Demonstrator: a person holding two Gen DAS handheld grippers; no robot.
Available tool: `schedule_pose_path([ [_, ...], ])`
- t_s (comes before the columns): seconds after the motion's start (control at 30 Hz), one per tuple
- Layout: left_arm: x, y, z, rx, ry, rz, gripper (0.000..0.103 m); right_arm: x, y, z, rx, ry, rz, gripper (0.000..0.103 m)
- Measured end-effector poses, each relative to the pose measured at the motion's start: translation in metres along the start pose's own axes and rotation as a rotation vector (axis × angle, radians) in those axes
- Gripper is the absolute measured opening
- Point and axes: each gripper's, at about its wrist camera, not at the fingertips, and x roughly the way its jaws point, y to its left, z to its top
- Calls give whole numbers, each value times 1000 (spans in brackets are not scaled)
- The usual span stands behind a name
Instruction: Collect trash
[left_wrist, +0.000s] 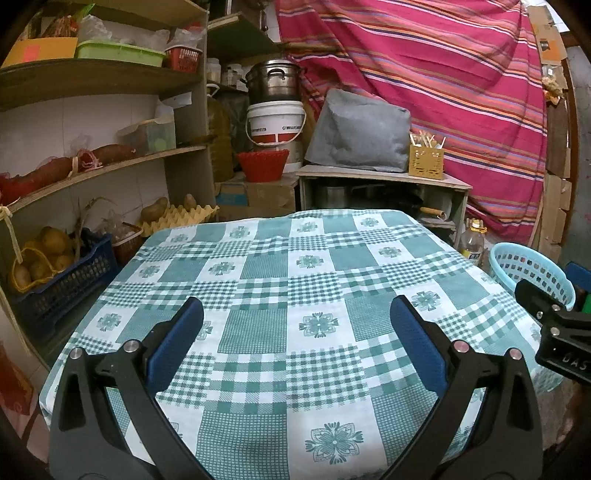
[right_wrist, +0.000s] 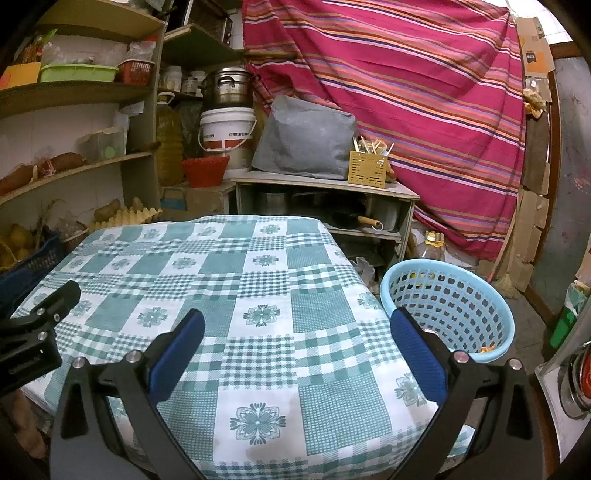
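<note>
A table with a green and white checked cloth (left_wrist: 295, 280) fills both views (right_wrist: 236, 280); no loose trash shows on it. A light blue plastic basket (right_wrist: 448, 306) stands on the floor right of the table, with orange scraps at its bottom; its rim also shows in the left wrist view (left_wrist: 532, 273). My left gripper (left_wrist: 295, 317) is open and empty above the table's near part. My right gripper (right_wrist: 297, 325) is open and empty above the table's near right corner, its right finger in front of the basket.
Wooden shelves (left_wrist: 110, 166) with boxes, crates and potatoes stand to the left. A low cabinet (left_wrist: 384, 184) with a grey bag and a yellow holder stands behind the table. A striped pink cloth (left_wrist: 424, 92) hangs at the back. A bottle (right_wrist: 432, 247) stands on the floor.
</note>
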Motion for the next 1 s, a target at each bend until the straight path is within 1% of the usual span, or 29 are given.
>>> schedule_pose_path([
  [1.0, -8, -5, 5, -5, -18, -8, 98, 1, -1, 0, 0, 1, 2, 98],
])
